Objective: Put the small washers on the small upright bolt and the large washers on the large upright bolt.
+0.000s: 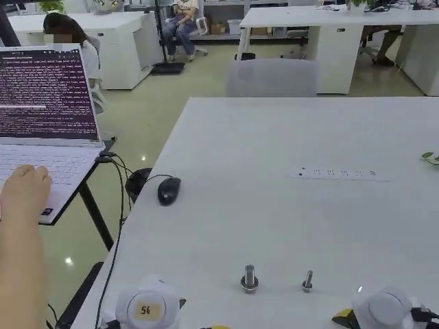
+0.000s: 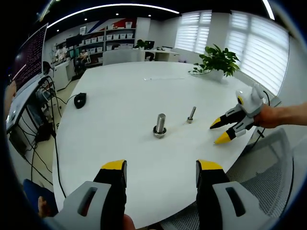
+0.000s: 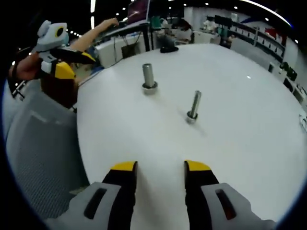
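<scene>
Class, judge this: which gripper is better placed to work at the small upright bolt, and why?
Right, probably. The small bolt stands nearest ahead of the right gripper, whose jaws are open; the left gripper faces the large bolt first.

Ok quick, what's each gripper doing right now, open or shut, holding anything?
Left gripper: open, holding nothing.
Right gripper: open, holding nothing.

Grey left tool [image 2: 161, 166], yellow-tipped black jaws
</scene>
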Demonstrator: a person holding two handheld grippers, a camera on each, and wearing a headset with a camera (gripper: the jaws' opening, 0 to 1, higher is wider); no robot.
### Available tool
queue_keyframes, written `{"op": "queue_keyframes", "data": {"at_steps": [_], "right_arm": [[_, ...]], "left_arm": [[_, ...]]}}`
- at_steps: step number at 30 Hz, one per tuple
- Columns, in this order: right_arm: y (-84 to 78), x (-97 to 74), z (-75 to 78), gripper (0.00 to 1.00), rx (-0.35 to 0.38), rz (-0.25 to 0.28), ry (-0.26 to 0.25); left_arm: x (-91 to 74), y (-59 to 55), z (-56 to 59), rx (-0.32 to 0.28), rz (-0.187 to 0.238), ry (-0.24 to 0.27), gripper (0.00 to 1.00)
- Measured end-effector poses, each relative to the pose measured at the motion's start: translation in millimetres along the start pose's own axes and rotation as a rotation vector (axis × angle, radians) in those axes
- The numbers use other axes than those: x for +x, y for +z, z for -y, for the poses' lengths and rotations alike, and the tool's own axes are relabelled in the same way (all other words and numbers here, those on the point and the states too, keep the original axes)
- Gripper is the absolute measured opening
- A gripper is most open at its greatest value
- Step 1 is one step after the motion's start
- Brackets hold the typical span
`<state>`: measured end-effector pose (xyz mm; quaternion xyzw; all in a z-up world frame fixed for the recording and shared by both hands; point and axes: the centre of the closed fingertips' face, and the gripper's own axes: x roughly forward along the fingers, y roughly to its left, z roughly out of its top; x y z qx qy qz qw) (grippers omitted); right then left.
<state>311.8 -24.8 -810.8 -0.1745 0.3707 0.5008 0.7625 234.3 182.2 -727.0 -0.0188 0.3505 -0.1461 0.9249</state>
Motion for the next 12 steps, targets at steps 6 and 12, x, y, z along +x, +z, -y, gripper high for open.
{"op": "queue_keyframes", "data": {"at_steps": [6,12], "right_arm": [[-1.4,-18.9,7.4,0.49,0.021,0.049,-0.033],[1.1,-24.6,10.1,0.51,0.053,0.083,-0.063]], "left_arm": [[1.6,3.9,0.9,0.021,-0.003,-0.016,0.58],[1.5,4.8,0.5,0.037,-0.007,-0.025,0.58]]}}
